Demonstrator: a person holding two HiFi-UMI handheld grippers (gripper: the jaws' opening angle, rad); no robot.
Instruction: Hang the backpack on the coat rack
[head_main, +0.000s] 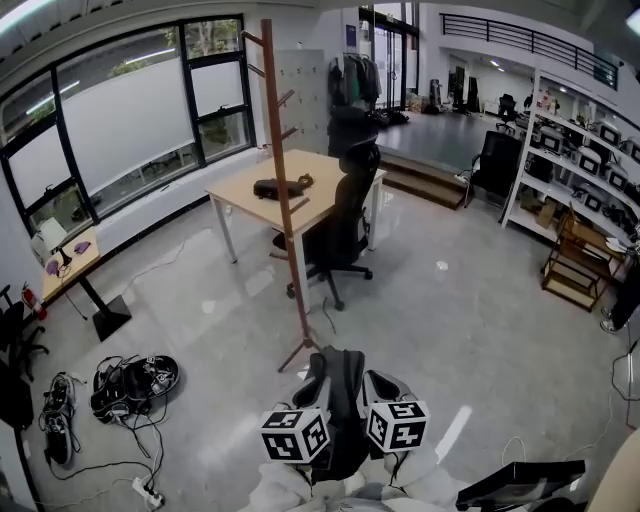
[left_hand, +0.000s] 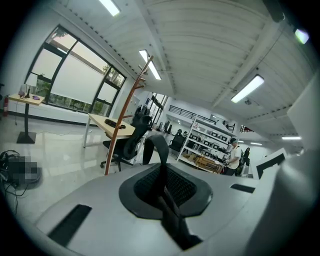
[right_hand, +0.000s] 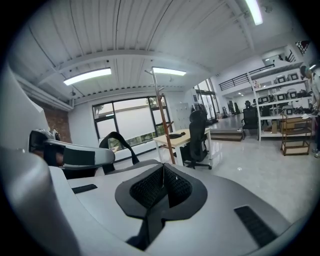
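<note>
Facing the rack (head_main: 285, 190) well ahead of my jaws, I hold the backpack (head_main: 340, 400) low between them, left gripper (left_hand: 162, 187) and right gripper (right_hand: 161, 192) each clamped on a strap (left_hand: 171, 217), leaving its loop (left_hand: 156, 145) free for hanging.

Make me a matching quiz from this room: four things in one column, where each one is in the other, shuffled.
Things:
1. backpack
2. coat rack
3. office chair
4. cable tangle

Places:
A. pulled up to the wooden desk
B. on the floor at the left
C. gripped by the left claw and right claw
D. standing on the floor, nearer than the desk

Pairs: 1-C, 2-D, 3-A, 4-B
</note>
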